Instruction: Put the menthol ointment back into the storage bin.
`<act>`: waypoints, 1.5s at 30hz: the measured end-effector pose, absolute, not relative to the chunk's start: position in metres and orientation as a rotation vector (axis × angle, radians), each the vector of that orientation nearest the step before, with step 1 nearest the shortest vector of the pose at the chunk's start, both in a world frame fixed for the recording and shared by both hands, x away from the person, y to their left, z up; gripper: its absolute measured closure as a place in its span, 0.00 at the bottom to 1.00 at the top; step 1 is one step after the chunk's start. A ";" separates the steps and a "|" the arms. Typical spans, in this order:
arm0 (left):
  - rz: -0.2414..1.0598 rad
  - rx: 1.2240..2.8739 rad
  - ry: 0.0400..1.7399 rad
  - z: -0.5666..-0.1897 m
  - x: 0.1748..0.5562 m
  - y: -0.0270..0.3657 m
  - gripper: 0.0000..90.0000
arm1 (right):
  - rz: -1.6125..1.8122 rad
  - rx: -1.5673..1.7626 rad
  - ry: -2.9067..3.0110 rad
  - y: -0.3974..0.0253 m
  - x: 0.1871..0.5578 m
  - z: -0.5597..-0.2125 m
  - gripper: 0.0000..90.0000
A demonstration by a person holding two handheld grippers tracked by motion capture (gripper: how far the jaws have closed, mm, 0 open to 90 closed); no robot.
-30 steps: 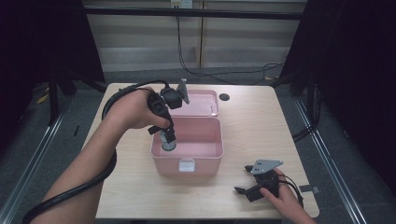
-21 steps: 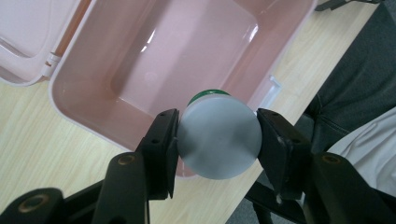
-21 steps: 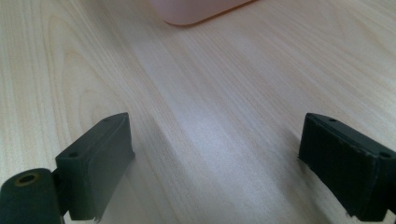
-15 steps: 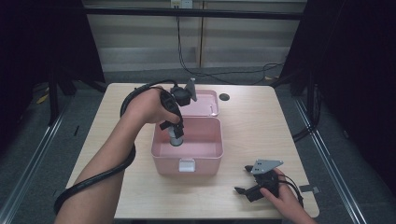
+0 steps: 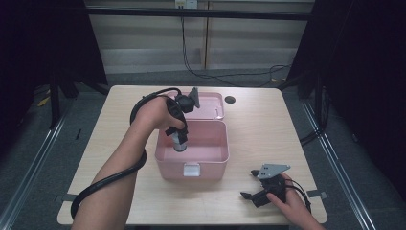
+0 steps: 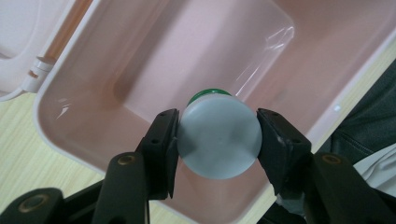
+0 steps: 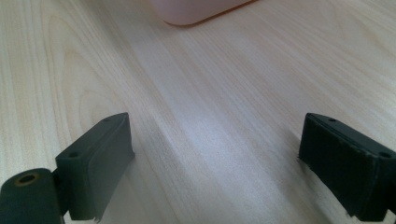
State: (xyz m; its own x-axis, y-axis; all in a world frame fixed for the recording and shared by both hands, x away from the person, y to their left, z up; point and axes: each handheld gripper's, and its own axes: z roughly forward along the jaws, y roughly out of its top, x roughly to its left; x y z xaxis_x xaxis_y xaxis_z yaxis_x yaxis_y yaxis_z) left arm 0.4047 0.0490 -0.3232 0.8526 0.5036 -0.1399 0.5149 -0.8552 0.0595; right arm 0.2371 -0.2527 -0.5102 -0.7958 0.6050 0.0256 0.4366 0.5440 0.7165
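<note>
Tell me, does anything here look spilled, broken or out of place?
Nothing stands out. The left gripper holds a small grey-capped bottle with a green band over the open pink plastic box, whose lid lies folded back. The right gripper rests open on the pale wooden table. No spills or damage show.

Box (image 5: 191, 165) interior open above; walls hem bottle (image 5: 179, 142).

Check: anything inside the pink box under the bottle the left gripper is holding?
Nothing visible. The left gripper has its fingers clamped on the bottle, held over the open pink box. The box floor around and beneath it looks bare, and the lid is folded back, away from the opening.
</note>
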 end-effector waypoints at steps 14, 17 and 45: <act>-0.160 2.922 0.854 -0.346 0.416 0.046 0.56 | 1.093 0.876 2.556 -0.253 0.237 -0.510 0.10; -0.154 2.909 0.867 -0.350 0.418 0.045 0.56 | 1.093 0.877 2.556 -0.253 0.237 -0.510 0.10; -0.143 2.762 1.253 -0.367 0.428 0.040 0.56 | 1.093 0.876 2.556 -0.253 0.237 -0.510 0.10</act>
